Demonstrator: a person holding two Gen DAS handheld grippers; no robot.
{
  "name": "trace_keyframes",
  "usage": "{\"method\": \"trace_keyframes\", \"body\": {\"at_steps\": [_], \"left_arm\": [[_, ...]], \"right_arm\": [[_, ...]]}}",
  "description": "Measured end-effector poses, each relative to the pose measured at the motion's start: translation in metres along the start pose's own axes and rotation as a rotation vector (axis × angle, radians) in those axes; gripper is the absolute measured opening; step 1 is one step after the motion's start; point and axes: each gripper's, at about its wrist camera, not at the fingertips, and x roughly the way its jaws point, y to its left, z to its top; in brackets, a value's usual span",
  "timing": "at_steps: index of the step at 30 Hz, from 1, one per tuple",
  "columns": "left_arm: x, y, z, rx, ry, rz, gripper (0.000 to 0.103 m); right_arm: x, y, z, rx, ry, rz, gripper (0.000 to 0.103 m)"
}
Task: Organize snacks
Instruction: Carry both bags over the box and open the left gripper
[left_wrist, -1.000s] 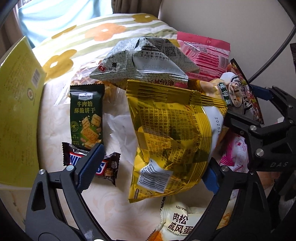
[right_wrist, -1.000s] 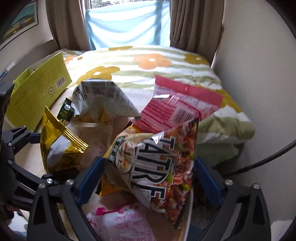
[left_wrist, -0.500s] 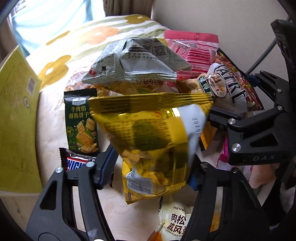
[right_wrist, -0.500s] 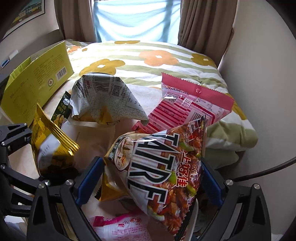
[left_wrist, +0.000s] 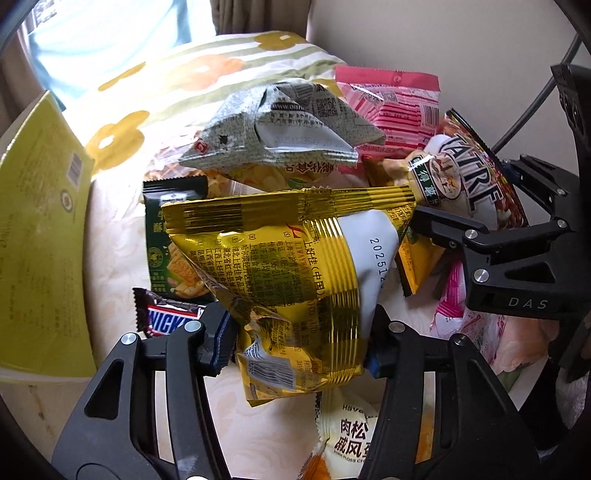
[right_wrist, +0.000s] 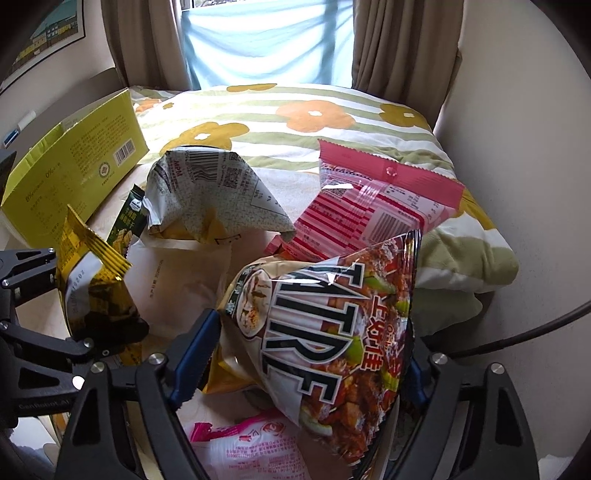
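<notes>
Left tool (left_wrist: 299, 343) is clamped on the gold crisp bag (left_wrist: 295, 273) at centre frame, and your right tool (right_wrist: 299, 362) pinches the red-brown TATTRE bag (right_wrist: 332, 339) at lower centre of its view; lift each clear of the pile before you carry it off. By my count: two bags held, one grey bag (left_wrist: 280, 133), one pink bag (right_wrist: 376, 210), one green biscuit pack (left_wrist: 166, 236), one Snickers bar (left_wrist: 166, 319), one yellow box (right_wrist: 77, 173).
</notes>
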Motion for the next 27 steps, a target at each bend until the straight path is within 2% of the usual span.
{"method": "trace_keyframes", "body": {"at_steps": [12, 21, 27], "left_arm": [[-0.037, -0.004, 0.001, -0.003, -0.060, 0.017, 0.050], [-0.095, -0.001, 0.005, -0.055, -0.141, 0.015, 0.050], [-0.150, 0.031, 0.010, -0.136, -0.218, 0.030, 0.050]], "right_arm": [[-0.039, 0.000, 0.000, 0.041, -0.069, -0.010, 0.079], [-0.097, 0.003, 0.009, 0.064, -0.141, -0.005, 0.078], [-0.134, 0.024, 0.035, 0.023, -0.217, 0.029, 0.078]]}}
